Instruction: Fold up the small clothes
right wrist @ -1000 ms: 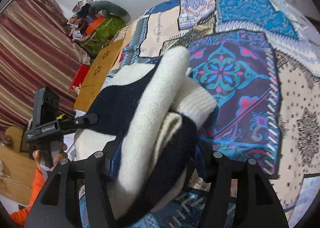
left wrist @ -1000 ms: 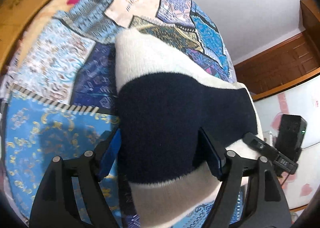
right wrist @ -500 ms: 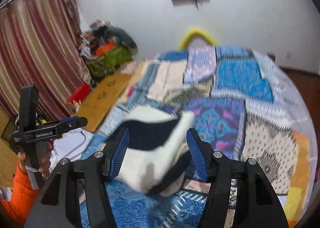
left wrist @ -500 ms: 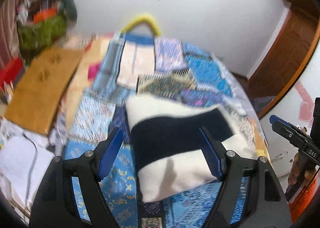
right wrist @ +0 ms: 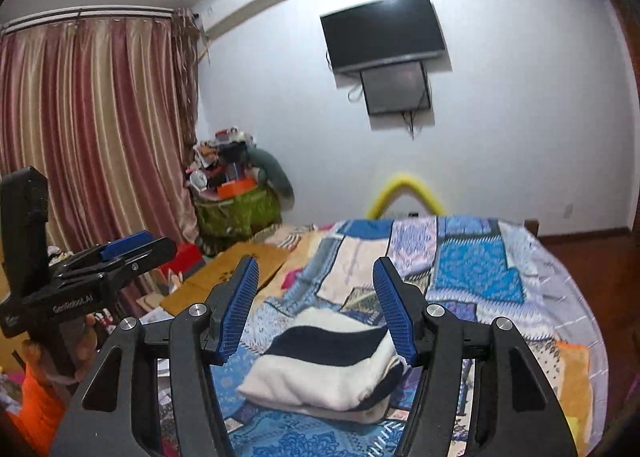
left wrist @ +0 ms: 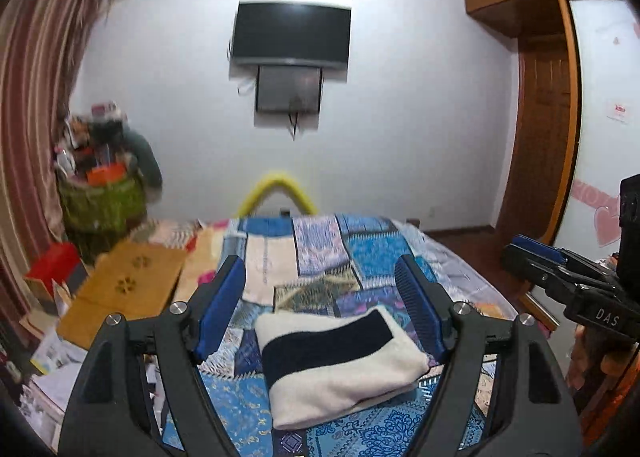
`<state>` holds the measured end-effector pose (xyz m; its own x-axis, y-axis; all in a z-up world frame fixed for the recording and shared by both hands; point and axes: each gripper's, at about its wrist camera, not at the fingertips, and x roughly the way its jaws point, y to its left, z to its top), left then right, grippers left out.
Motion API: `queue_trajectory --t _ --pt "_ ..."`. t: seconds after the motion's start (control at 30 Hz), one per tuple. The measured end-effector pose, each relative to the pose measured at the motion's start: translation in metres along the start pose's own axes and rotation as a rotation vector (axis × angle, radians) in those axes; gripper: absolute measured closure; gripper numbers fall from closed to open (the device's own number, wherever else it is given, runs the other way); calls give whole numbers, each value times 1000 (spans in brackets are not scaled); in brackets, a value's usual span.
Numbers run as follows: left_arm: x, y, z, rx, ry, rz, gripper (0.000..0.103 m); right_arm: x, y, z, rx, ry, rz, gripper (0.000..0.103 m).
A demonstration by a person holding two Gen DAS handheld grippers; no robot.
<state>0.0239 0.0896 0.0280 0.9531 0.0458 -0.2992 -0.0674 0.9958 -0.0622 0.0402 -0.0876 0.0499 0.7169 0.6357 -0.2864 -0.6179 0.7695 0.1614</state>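
One bed [left wrist: 372, 253], the largest item, spread with a patchwork cover [right wrist: 476, 273] of blue, purple and cream panels, runs from the near edge toward the far white wall [left wrist: 400, 117]. One striped curtain [right wrist: 92, 129] in pink and tan hangs at far left. One wooden wardrobe [left wrist: 544, 137] stands at far right. One dark television [left wrist: 292, 33] is mounted high on the far wall, with a smaller dark screen [left wrist: 289, 89] directly below it. One green bin [right wrist: 236, 213], piled with mixed clutter, sits in the far left corner beside the curtain. One brown cardboard sheet [left wrist: 124, 289] lies along the bed's left side. One yellow curved bar [left wrist: 276, 189] rises behind the far end of the bed. One folded sweater [left wrist: 336, 361], cream with a dark navy band, rests flat on the cover near the near end of the bed, apart from both tools. One left gripper [left wrist: 320, 305], black frame with blue pads, is held above the sweater; its jaws stand open and hold nothing. One right gripper [right wrist: 316, 309], same make, hovers likewise above the sweater; its jaws are parted and empty, somewhat narrower than the left pair. One hand [right wrist: 60, 349] with an orange sleeve [right wrist: 36, 405] grasps the left tool's handle, seen at near left in the right wrist view.
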Motion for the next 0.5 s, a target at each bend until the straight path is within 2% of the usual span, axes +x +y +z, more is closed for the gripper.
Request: queue_trajectory --t 0.23,0.27,0.33,0.43,0.5 --pt "-32 -10 -8 -8 -78 24 25 -17 15 -7 -24 -57 -39 46" --pt "-35 -11 -10 -7 -81 27 23 -19 16 -8 -26 -61 -44 43" --pt "-37 -11 -12 -12 -87 37 10 -20 18 -9 -32 -61 -62 37" --pt "-39 -14 -15 -7 -97 45 5 -22 21 -10 -51 -79 -98 20" --pt "-38 -15 -17 -4 -93 49 2 -25 24 -10 -61 -88 -113 17"
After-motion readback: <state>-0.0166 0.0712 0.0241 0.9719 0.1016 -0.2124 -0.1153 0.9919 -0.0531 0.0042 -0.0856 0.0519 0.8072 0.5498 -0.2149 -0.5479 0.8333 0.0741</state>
